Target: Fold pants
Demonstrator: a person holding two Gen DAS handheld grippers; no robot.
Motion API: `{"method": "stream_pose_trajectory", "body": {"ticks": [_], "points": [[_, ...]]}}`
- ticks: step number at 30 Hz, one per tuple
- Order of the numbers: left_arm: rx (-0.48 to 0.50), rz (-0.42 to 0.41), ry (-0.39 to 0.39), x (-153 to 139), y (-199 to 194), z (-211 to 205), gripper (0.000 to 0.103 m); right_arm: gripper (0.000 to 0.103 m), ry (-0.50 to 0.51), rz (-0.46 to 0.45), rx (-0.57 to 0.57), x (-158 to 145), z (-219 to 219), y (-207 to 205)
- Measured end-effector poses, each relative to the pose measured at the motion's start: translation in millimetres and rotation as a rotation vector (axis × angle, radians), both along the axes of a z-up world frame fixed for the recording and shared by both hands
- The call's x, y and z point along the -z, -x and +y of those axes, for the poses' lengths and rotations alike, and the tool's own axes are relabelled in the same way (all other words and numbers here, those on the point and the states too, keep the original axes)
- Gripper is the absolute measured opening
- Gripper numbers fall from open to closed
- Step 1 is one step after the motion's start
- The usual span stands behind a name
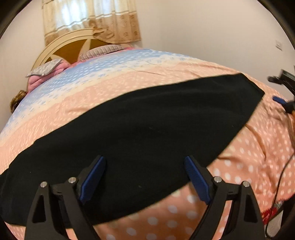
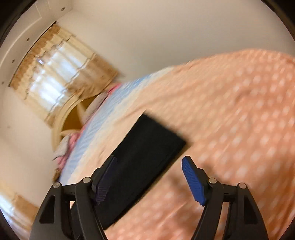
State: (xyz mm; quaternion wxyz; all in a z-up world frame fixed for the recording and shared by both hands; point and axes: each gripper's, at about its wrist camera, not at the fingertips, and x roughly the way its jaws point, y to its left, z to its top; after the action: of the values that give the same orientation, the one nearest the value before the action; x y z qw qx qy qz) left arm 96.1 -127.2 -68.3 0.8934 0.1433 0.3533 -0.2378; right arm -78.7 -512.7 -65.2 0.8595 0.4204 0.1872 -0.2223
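Note:
Black pants (image 1: 147, 129) lie flat as a long folded strip across the spotted bedspread (image 1: 248, 166). In the left wrist view my left gripper (image 1: 145, 177) stands open just above the strip's near edge, with nothing pressed between its blue pads. The right gripper (image 1: 280, 92) shows at the far right edge of that view, beyond the strip's end. In the blurred, tilted right wrist view my right gripper (image 2: 149, 179) is open, with the end of the pants (image 2: 147, 147) ahead of and below its fingers and nothing held.
The bed's peach and blue spotted cover (image 2: 239, 120) fills most of both views. Pillows (image 1: 46, 70) and a cream headboard (image 1: 60, 46) stand at the far left under a curtained window (image 1: 88, 16). A black cable (image 1: 280, 184) hangs at the right edge.

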Motion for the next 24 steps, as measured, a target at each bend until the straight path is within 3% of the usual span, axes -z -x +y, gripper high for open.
{"method": "stream_pose_trajectory", "body": {"ticks": [8, 10, 14, 15, 18, 19, 24], "points": [[-0.045, 0.046, 0.090, -13.1, -6.0, 13.6, 0.090, 0.073, 0.040, 0.162, 0.024, 26.3, -18.1, -42.1], [-0.058, 0.050, 0.100, -13.0, -6.6, 17.5, 0.090, 0.073, -0.004, 0.121, 0.001, 29.8, -17.6, -47.1], [-0.078, 0.090, 0.119, -8.9, -10.8, 22.7, 0.090, 0.073, 0.016, 0.164, -0.010, 27.8, -4.3, -60.3], [-0.080, 0.096, 0.122, -8.2, -11.2, 23.9, 0.090, 0.070, 0.000, 0.142, -0.023, 27.8, -3.3, -60.0], [-0.080, 0.095, 0.126, -10.2, -10.5, 26.7, 0.090, 0.025, -0.004, 0.121, -0.062, 28.4, -0.1, -62.5], [-0.082, 0.093, 0.128, -11.1, -10.0, 28.3, 0.090, 0.019, -0.005, 0.113, -0.048, 29.6, -2.5, -60.8], [-0.118, 0.089, 0.176, -20.2, -12.7, 44.9, 0.090, 0.018, -0.144, 0.002, 0.017, 45.7, -14.0, -44.7]]}}
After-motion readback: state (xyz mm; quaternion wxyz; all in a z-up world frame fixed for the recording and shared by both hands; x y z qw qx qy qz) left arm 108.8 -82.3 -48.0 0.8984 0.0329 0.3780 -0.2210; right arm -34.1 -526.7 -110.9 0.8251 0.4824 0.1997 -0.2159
